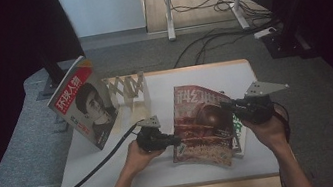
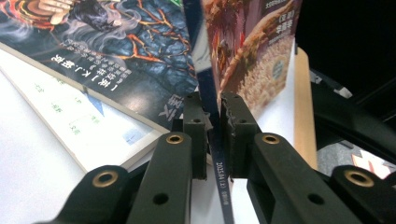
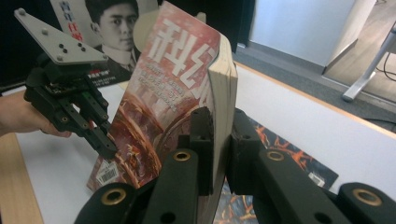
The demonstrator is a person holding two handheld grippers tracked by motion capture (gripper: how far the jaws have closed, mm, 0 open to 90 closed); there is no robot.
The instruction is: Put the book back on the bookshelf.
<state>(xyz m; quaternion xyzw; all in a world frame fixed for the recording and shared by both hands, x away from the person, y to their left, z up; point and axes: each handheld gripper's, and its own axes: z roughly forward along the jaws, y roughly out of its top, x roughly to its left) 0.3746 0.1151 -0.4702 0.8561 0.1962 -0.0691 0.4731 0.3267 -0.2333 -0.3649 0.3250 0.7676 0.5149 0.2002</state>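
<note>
A red-covered magazine [image 1: 204, 123] is held tilted above the white table [image 1: 177, 173] between both grippers. My left gripper [image 1: 178, 141] is shut on its left, spine edge; in the left gripper view the pads [image 2: 214, 105] pinch the thin blue spine below the cover [image 2: 252, 51]. My right gripper [image 1: 227, 105] is shut on the opposite edge. The right gripper view has its jaws [image 3: 222, 119] clamped over the thick block of pages, the red cover [image 3: 173, 84] facing left. The left gripper [image 3: 106, 147] bites the cover's lower left edge there.
A dark magazine with orange streaks [image 2: 130, 51] lies flat under the lifted one, on a white booklet [image 2: 70, 121]. At the back left, a magazine with a portrait cover [image 1: 86, 106] leans upright by a wooden rack [image 1: 127, 90]. A black cable [image 1: 95, 168] trails off the table's front left.
</note>
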